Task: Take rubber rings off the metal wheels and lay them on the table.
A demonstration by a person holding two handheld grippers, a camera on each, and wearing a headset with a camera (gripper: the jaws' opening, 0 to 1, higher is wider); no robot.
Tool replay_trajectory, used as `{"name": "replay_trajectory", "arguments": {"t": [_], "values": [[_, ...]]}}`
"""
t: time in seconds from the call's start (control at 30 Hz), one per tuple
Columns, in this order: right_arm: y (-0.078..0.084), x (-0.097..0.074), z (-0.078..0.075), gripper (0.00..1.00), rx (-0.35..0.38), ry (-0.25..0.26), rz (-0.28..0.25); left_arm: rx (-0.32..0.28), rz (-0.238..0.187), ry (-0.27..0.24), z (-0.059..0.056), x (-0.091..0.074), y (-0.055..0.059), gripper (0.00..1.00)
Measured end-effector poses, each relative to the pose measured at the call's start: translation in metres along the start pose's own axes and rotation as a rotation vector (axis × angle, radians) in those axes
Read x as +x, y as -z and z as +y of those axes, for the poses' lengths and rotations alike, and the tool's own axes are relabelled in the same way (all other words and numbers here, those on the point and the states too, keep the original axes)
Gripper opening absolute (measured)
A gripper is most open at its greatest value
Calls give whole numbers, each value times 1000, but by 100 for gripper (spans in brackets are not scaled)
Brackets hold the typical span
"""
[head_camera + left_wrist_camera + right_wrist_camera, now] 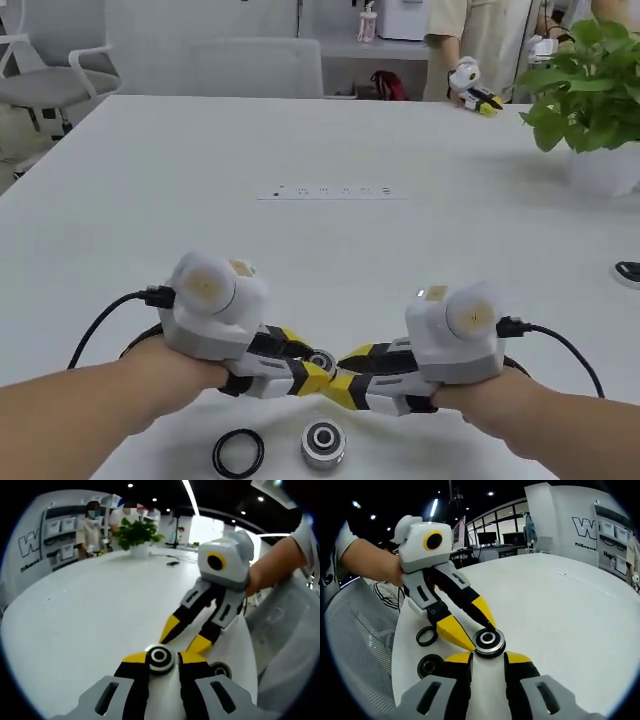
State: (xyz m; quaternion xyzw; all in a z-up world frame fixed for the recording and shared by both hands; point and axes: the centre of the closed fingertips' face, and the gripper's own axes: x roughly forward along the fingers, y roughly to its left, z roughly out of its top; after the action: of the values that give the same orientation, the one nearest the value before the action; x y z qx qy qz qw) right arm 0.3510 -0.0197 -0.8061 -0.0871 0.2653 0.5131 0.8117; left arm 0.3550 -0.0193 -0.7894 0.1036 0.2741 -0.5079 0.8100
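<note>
A metal wheel (322,361) with a dark band round its rim hangs just above the table, between the two grippers. My left gripper (162,657) is shut on this wheel (160,659); from the right gripper view its yellow fingertips (454,631) clamp the wheel (490,641) from both sides. My right gripper (488,659) faces it, jaws parted, tips just short of the wheel, nothing between them. A loose black rubber ring (238,452) lies on the table near the front edge. Beside it stands a second wheel (323,442), which looks bare.
A potted plant (585,85) stands at the far right. A power socket strip (330,191) is set into the table's middle. A spare gripper (472,90) lies at the far edge by a standing person (480,35). An office chair (50,75) is far left.
</note>
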Motion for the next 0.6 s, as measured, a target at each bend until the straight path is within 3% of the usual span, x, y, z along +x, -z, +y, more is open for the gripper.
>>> {"name": "replay_trajectory", "arguments": {"t": [0.27, 0.47, 0.57, 0.6], "values": [[-2, 0, -1, 22, 14, 5, -15, 5, 12, -22, 5, 0, 1, 18], [-3, 2, 1, 23, 17, 4, -19, 71, 25, -36, 3, 1, 2, 18], [-3, 3, 0, 23, 17, 7, -20, 50, 35, -43, 4, 0, 4, 14], [-3, 3, -1, 22, 17, 8, -20, 67, 28, -45, 5, 1, 2, 14]]}}
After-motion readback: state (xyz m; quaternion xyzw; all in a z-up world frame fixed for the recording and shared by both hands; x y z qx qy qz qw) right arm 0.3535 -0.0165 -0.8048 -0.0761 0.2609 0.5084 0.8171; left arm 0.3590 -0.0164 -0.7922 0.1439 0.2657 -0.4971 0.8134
